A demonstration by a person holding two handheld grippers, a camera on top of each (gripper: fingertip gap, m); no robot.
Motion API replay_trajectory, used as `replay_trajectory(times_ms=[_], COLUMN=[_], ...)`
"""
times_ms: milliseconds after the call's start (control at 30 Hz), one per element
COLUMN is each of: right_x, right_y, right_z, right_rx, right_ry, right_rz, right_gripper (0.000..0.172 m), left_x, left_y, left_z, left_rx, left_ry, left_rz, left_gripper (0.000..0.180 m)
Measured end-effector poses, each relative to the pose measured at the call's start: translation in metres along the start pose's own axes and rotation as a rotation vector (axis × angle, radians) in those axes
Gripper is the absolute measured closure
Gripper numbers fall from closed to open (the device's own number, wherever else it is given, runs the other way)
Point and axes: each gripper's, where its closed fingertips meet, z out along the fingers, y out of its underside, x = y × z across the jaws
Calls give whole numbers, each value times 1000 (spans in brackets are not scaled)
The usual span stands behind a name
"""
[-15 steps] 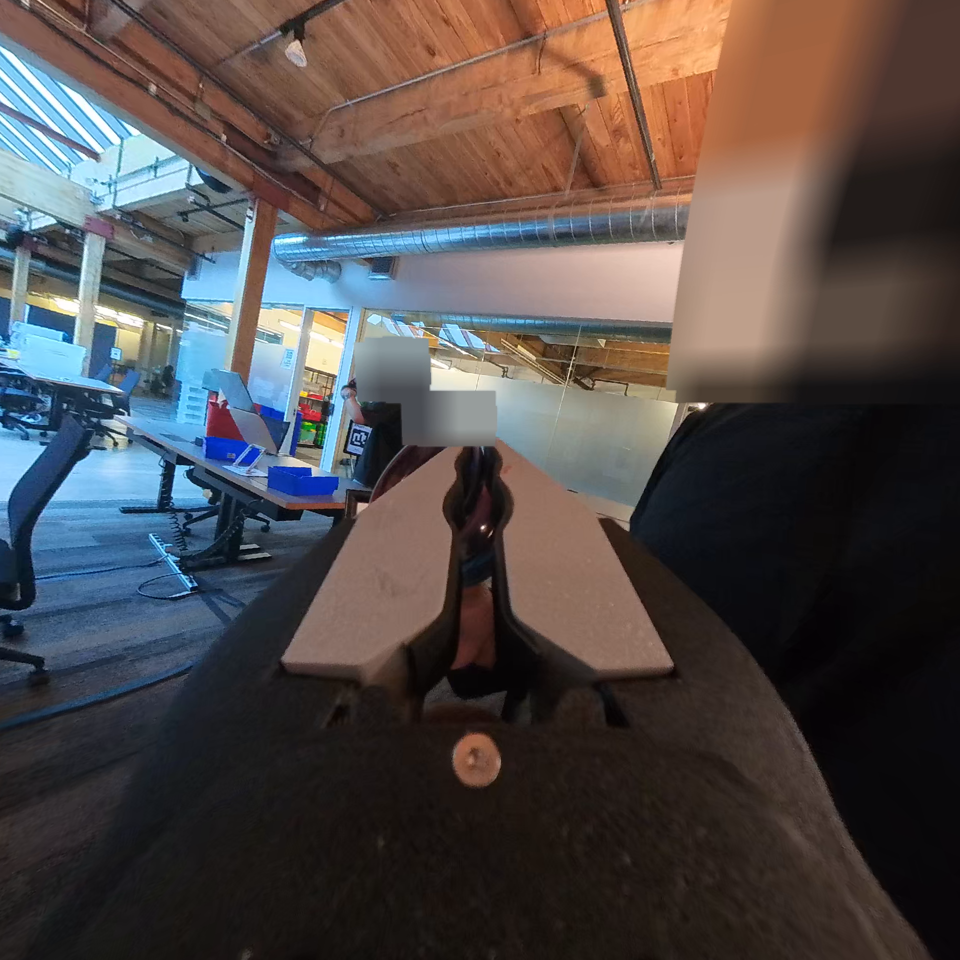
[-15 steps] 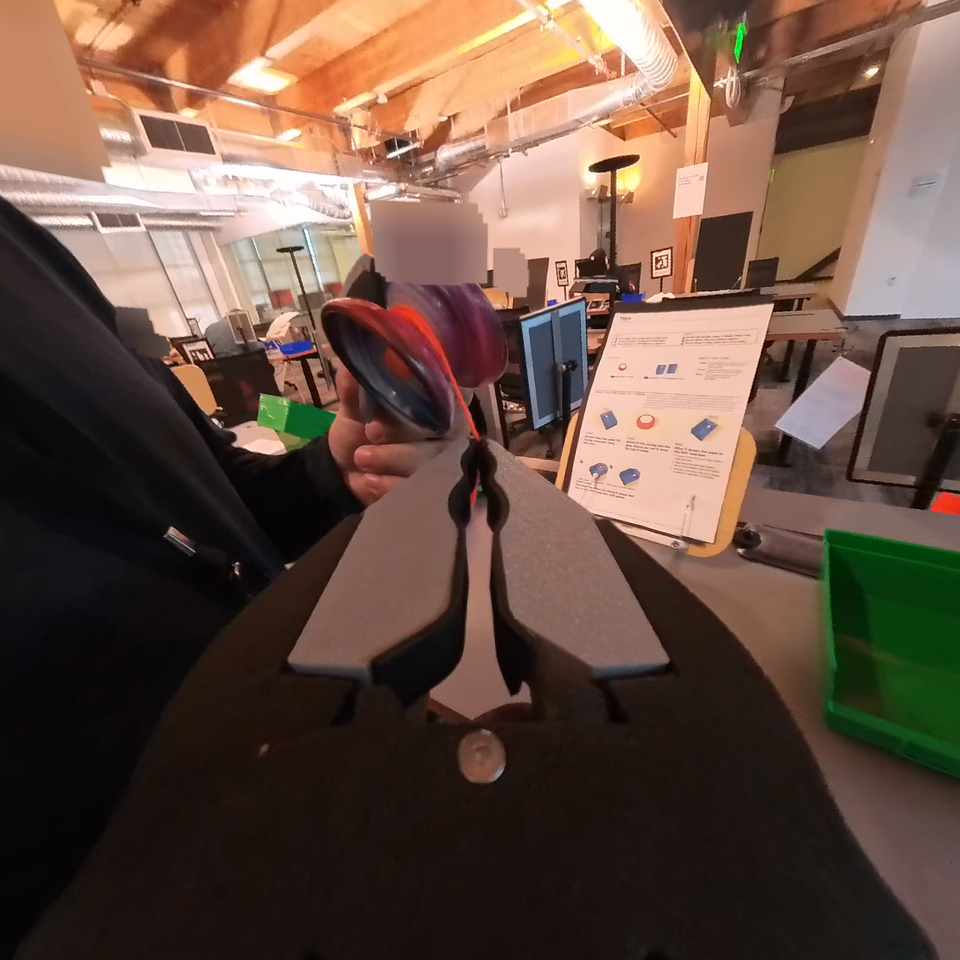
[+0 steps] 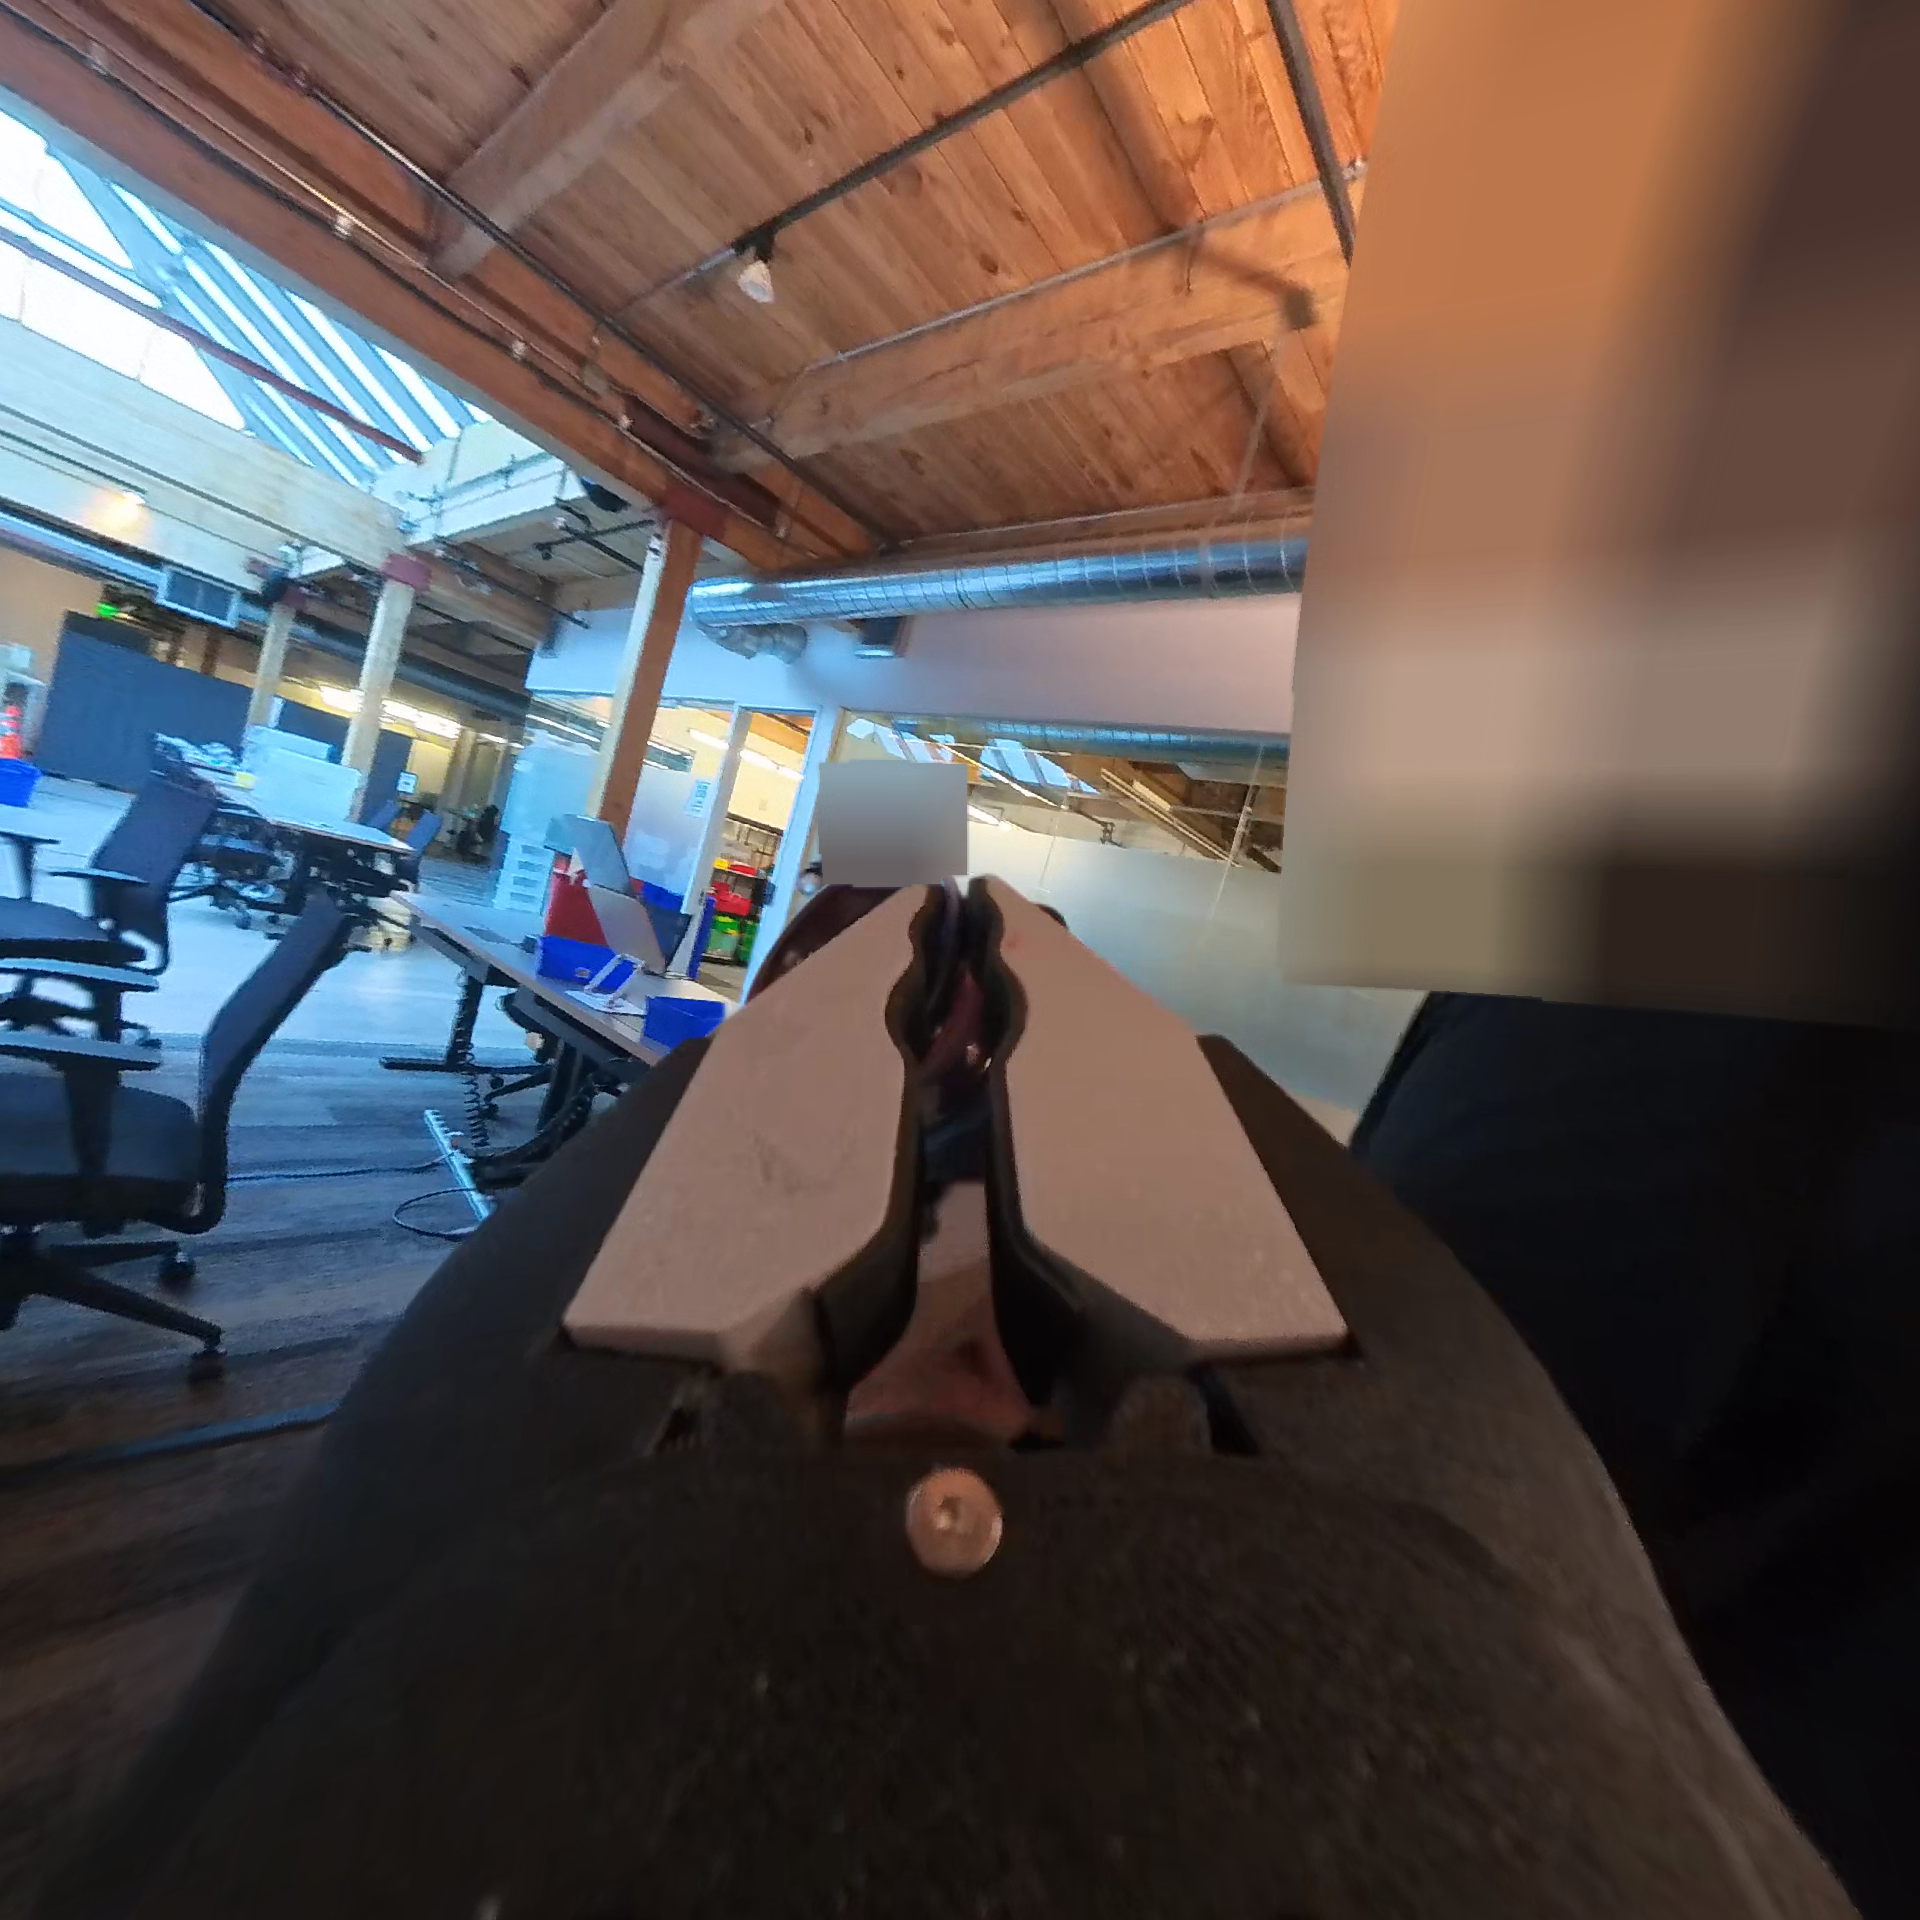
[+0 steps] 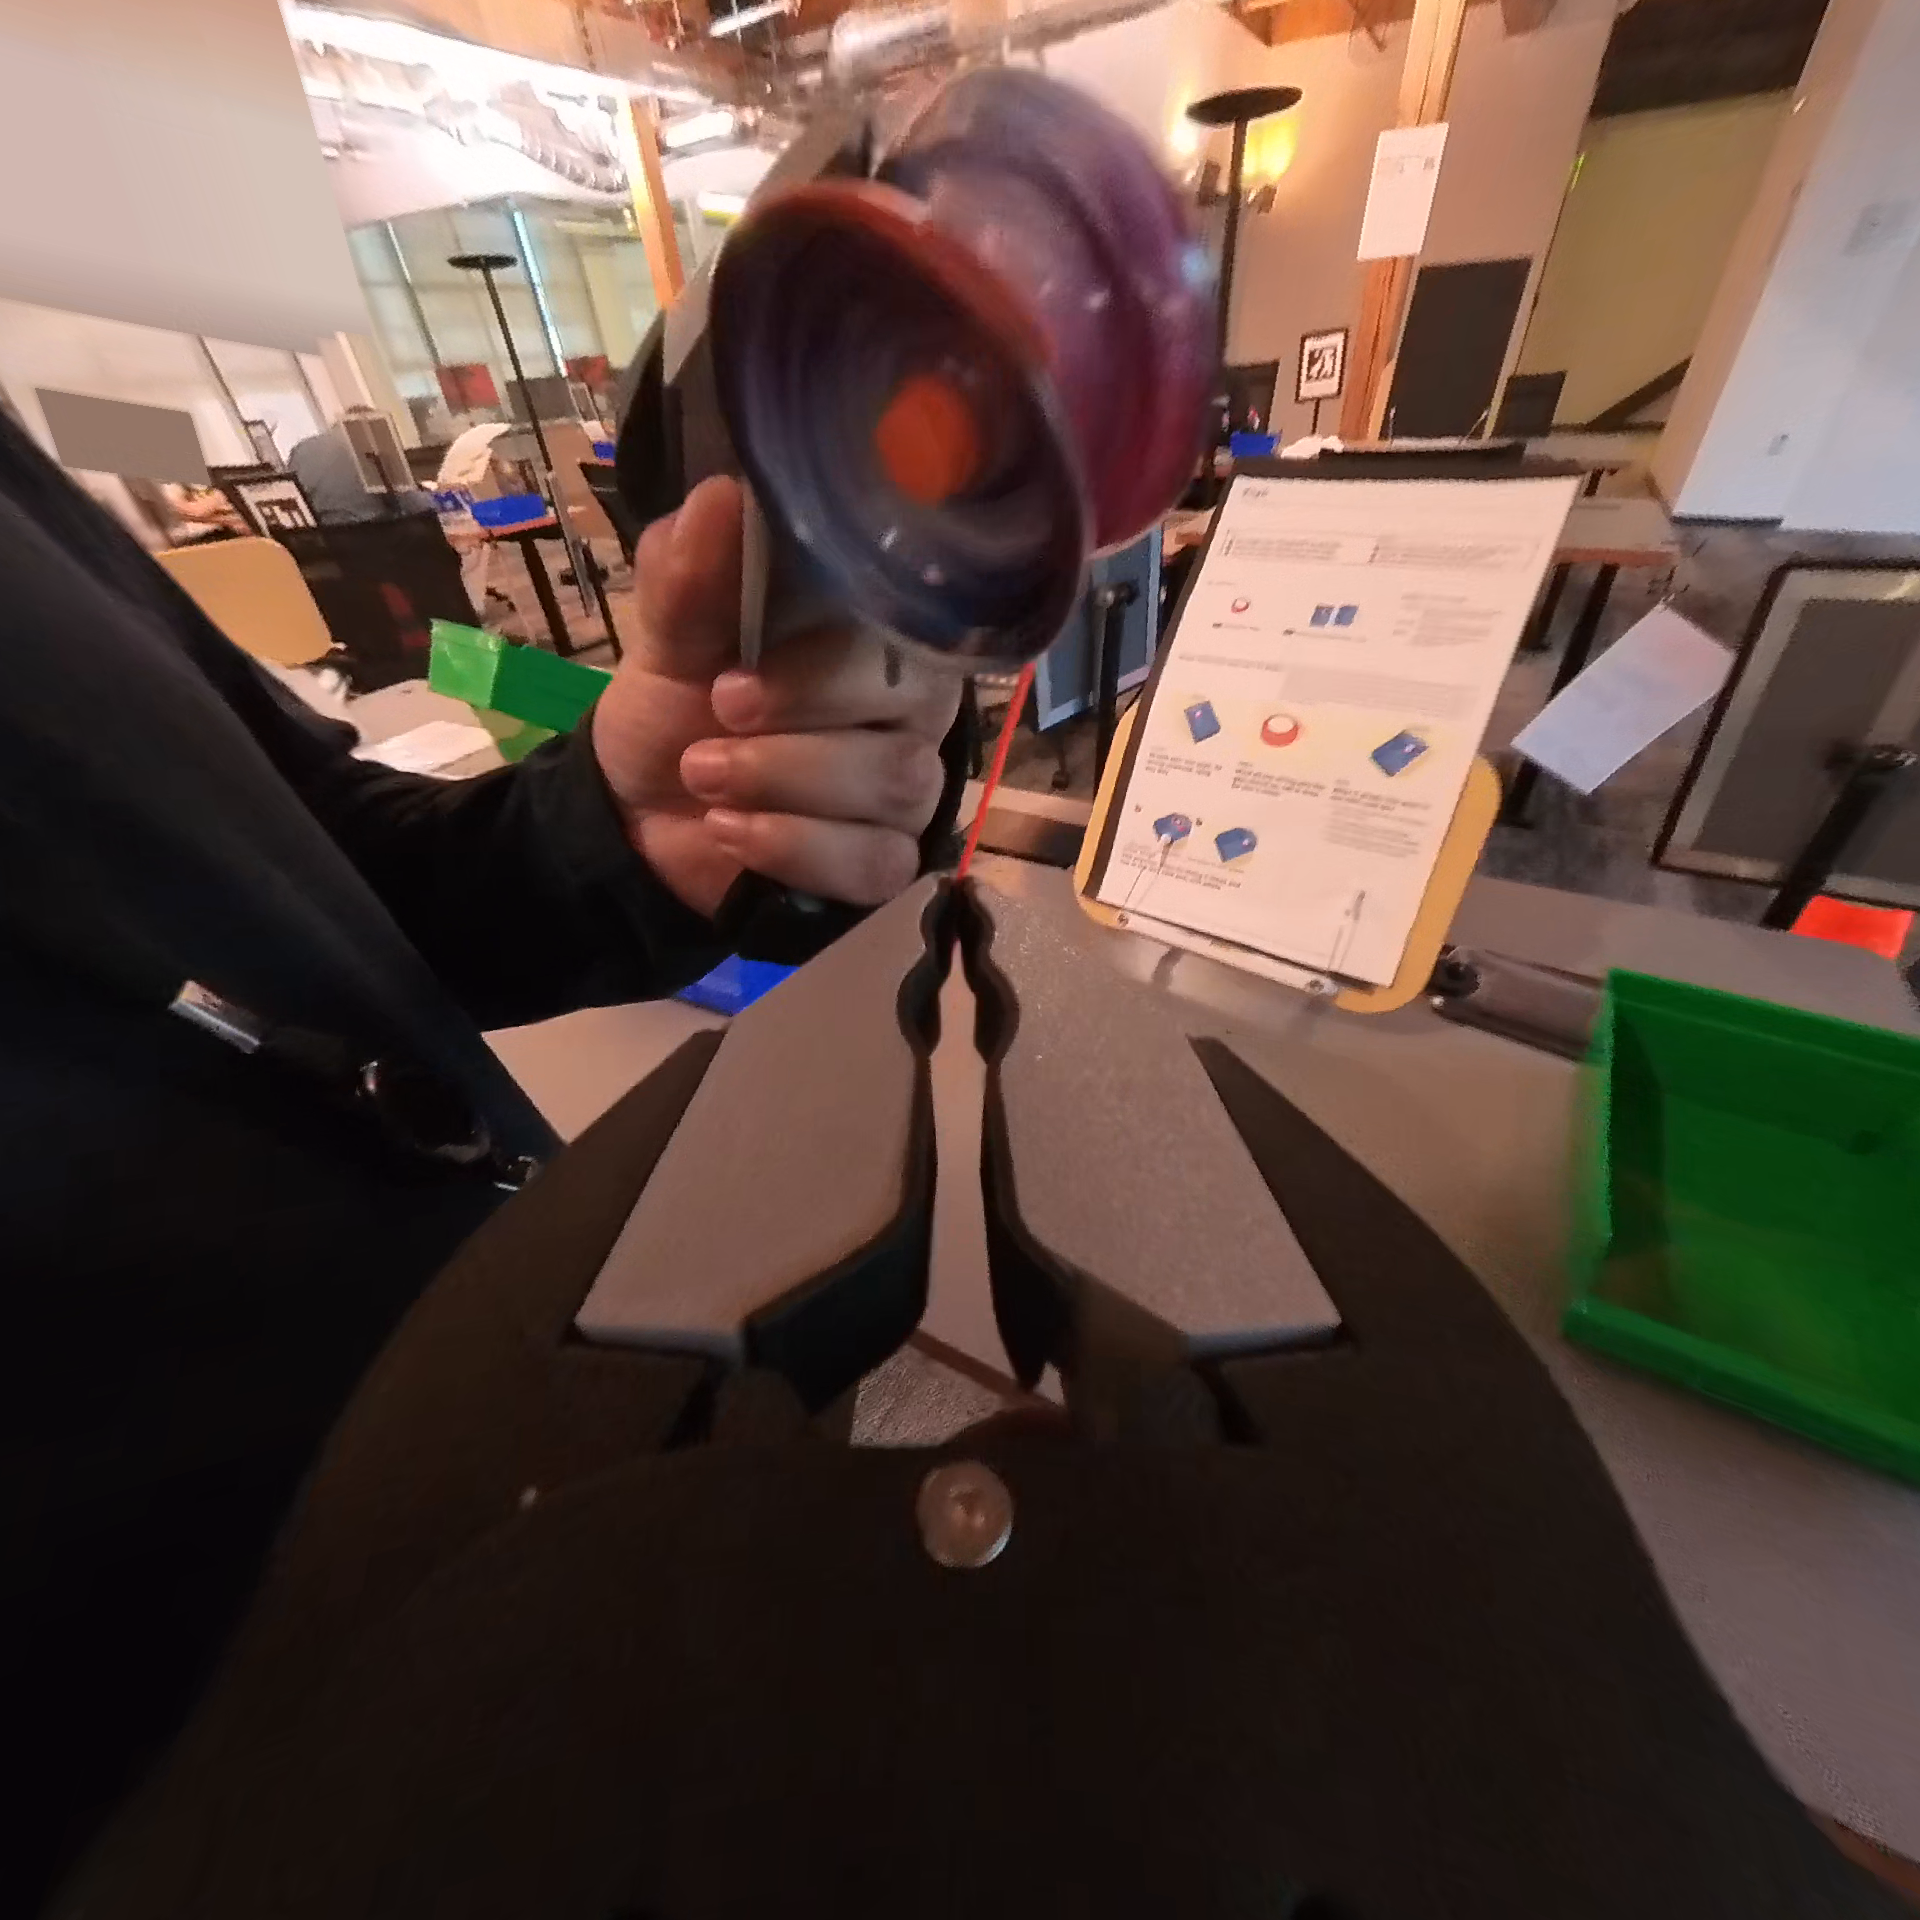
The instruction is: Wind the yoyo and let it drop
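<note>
The yoyo (image 4: 966, 416), purple and blue with an orange hub, now fills the upper middle of the right wrist view, from 11 to 1 o'clock, much larger and nearer to this camera than half a second ago, and its disc is more face-on and blurred. The left gripper (image 3: 961, 914) holds it: in its own view the two grey fingers (image 3: 810, 1091) stand almost together, and a dark purple rim of the yoyo shows in the narrow slot between them. In the right wrist view a hand (image 4: 769, 748) grasps that gripper's handle just below the yoyo, at about 10 o'clock from the fingertips.

The right gripper (image 4: 958, 894) is closed on the red string (image 4: 992, 769). The string goes up tight from the tips toward 12 o'clock and enters the groove of the yoyo. The stretch of string between the tips and the yoyo looks about as short as half a second ago. I judge that winding is in progress and not finished; whether much string remains I cannot tell.

For free room: at 2 o'clock in the right wrist view an instruction sheet on a stand (image 4: 1340, 717) is on the grey table (image 4: 1507, 1060), and a green bin (image 4: 1766, 1195) is at 3 o'clock, near the edge of the gripper body. At 9 o'clock the person's dark sleeve (image 4: 260, 831) is close. For the drop, the yoyo probably needs clear space below, away from the table edge; in the left wrist view the floor (image 3: 312, 1195) at 9 o'clock looks open, with office chairs (image 3: 114, 1132) standing farther off.
</note>
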Motion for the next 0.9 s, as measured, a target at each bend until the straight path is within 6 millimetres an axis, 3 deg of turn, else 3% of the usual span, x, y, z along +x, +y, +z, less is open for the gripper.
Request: replay_trajectory(times_ms=[133,267,367,467,633,733,900], right_x=[-15,-24,-28,-28,-1,22,50], right_y=[7,9,-1,-18,-39,-34,-17], right_z=[13,26,31,24,-9,-24,-27], right_rx=[-21,-48,-23,9,-34,-164,-351], right_ry=[-37,-42,-63,-89,17,126,249], right_rz=[19,35,71,87,-32,-160,-389], right_gripper=[172,172,172,172,172,172,172], left_x=[-27,-41,-48,-51,-52,-50,-39], left_y=[-1,14,30,39,42,51,73], left_z=[-9,-11,-9,-11,-23,-25,-23], left_rx=[4,-76,-153,-219,-270,-330,-453], left_ry=[-150,-250,-313,-352,-363,-341,-235], left_rz=[31,111,200,292,328,332,253], left_gripper=[179,179,179,179,178,179,178])
